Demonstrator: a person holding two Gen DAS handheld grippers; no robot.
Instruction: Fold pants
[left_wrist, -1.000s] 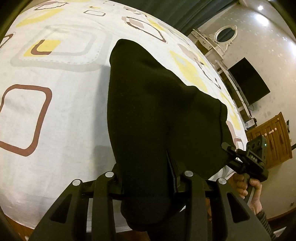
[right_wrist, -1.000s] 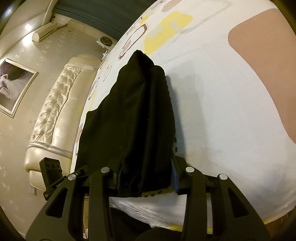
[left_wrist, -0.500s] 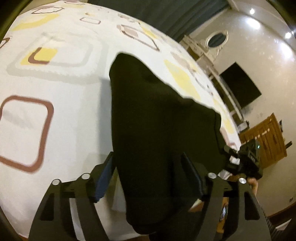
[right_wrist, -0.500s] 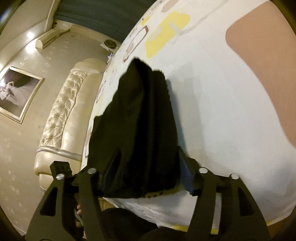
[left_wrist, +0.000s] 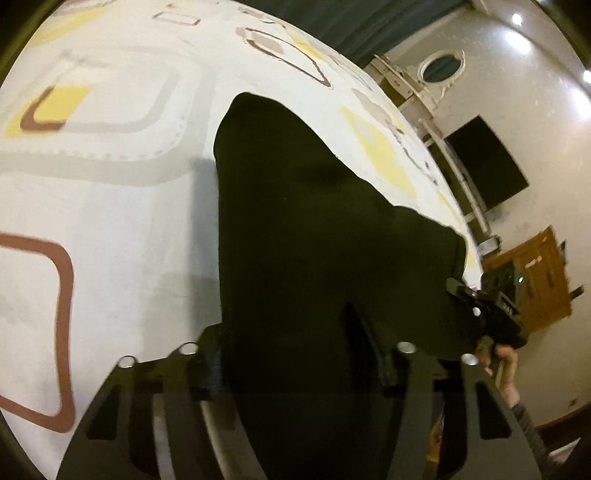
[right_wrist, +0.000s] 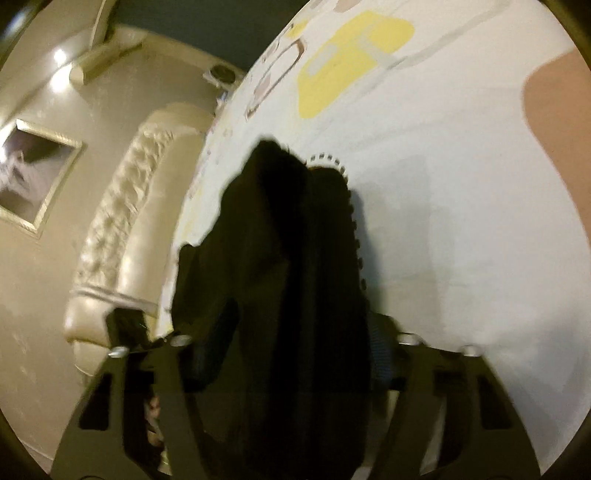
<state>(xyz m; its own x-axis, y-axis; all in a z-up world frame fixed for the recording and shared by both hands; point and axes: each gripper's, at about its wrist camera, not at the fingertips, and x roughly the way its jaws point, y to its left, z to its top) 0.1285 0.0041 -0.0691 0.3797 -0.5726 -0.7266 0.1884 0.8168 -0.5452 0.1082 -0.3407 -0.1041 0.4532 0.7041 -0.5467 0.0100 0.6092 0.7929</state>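
Note:
The black pants (left_wrist: 314, 236) lie on the patterned bed sheet, their near end hanging over the bed's front edge. In the left wrist view my left gripper (left_wrist: 295, 354) has its fingers spread, with the cloth lying loosely between them. My right gripper (left_wrist: 495, 314) shows at the right edge of the pants, held by a hand. In the right wrist view the pants (right_wrist: 288, 258) run away from me, and my right gripper (right_wrist: 295, 350) also stands open around the near end. The left gripper (right_wrist: 125, 328) shows at the left.
The white bed sheet (left_wrist: 110, 192) with yellow and brown squares stretches left and far. A cream tufted headboard (right_wrist: 122, 229) stands left in the right wrist view. A wooden cabinet (left_wrist: 535, 280) and a dark TV (left_wrist: 484, 162) are by the wall.
Both grippers have opened from a closed grip on the pants' near end. The pants have settled on the sheet. Both cameras shifted slightly.

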